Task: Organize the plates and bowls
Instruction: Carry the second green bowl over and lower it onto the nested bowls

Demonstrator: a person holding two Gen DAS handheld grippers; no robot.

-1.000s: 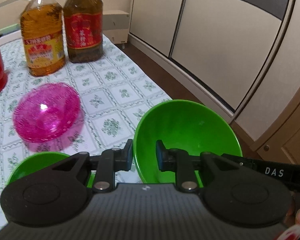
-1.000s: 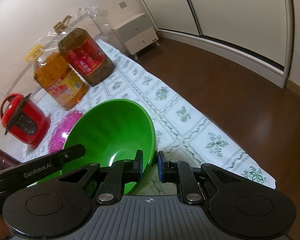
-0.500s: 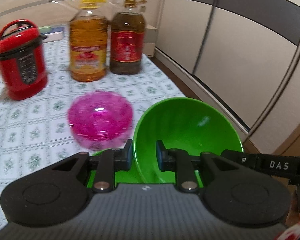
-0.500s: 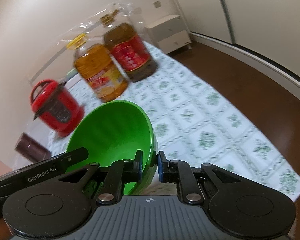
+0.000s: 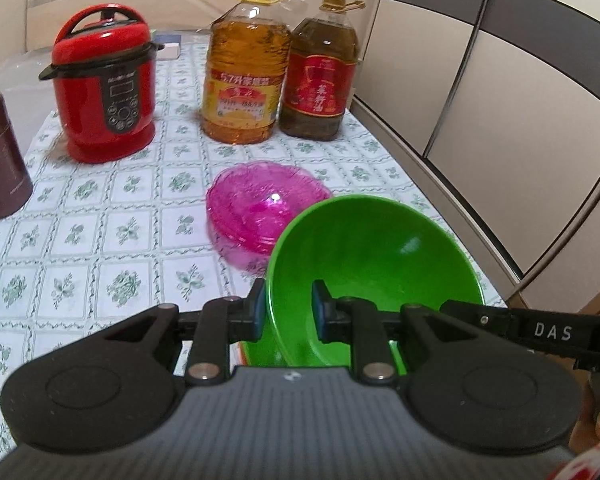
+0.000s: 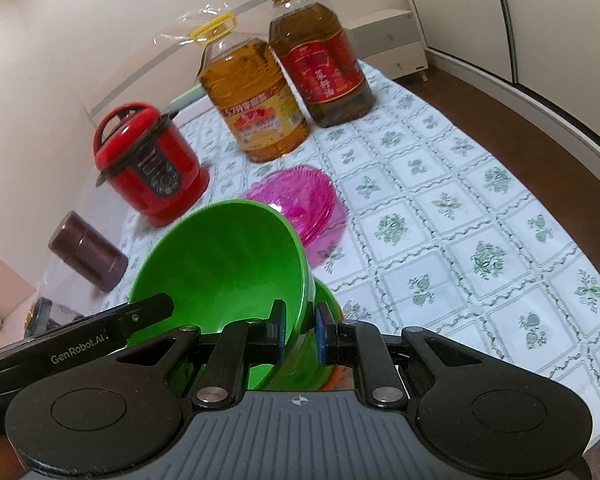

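Left wrist | pink bowl (image 5: 262, 216) behind green bowl (image 5: 374, 256) | oil bottles (image 5: 246, 76) beyond

Bowl (image 5: 374, 264) between left claw (image 5: 287, 312) fingers, its rim also in right claw (image 6: 300, 332); second bowl (image 6: 324, 300) under it; dish (image 5: 266, 216) just ahead; two bottles (image 5: 246, 80) (image 5: 324, 76) behind dish; cooker (image 5: 106, 88) ahead-left; flask (image 5: 0, 164) far left, all on table (image 5: 100, 248)

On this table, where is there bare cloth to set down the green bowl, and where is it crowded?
Bare cloth lies left of the pink bowl, in front of the red cooker, and right of the pink bowl toward the table edge. It is crowded at the back, where the two oil bottles stand side by side, and under the held green bowl.
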